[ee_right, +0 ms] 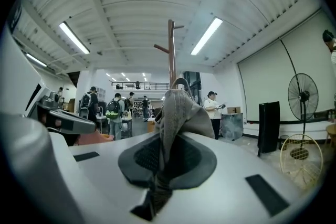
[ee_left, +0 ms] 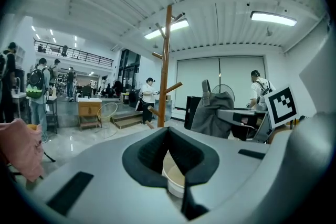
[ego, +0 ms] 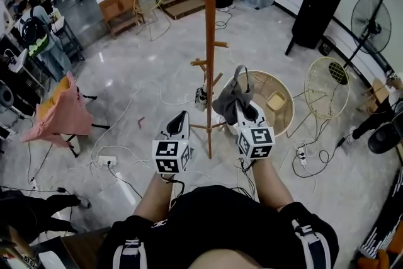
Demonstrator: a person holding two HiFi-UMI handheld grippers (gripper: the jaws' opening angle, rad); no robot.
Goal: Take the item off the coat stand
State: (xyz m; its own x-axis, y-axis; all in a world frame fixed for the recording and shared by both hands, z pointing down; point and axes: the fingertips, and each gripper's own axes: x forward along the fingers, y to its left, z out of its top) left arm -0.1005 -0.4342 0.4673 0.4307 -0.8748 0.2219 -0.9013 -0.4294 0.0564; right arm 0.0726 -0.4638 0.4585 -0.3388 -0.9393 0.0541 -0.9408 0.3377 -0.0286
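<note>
**Surroundings.** The wooden coat stand (ego: 210,41) rises at the centre of the head view, with short pegs angled off its pole. Its base stands on the polished floor between the two grippers. A round wicker basket (ego: 291,104) sits on the floor just right of the stand. A pedestal fan (ego: 371,23) and a black cabinet (ego: 315,12) stand well apart at the far right. A pink cloth (ego: 60,113) drapes over a chair at the left, and a power strip (ego: 107,161) lies on the floor near it. Nothing stands between the grippers and the pole.

**Markings.** Each marker cube (ego: 171,157) carries black-and-white square patterns. White print on a dark panel (ego: 380,236) at the lower right is too small to read.

**Task item.** The grey fabric item (ego: 232,97) is soft and creased, with a strap loop at its top. It sits just right of the pole, beside a low peg; contact with that peg cannot be determined.

**Grippers.** The right gripper (ee_right: 169,140) is clamped on the grey fabric item, which runs down between its pads. The left gripper (ee_left: 170,139) has its jaws slightly apart, with nothing between them.
</note>
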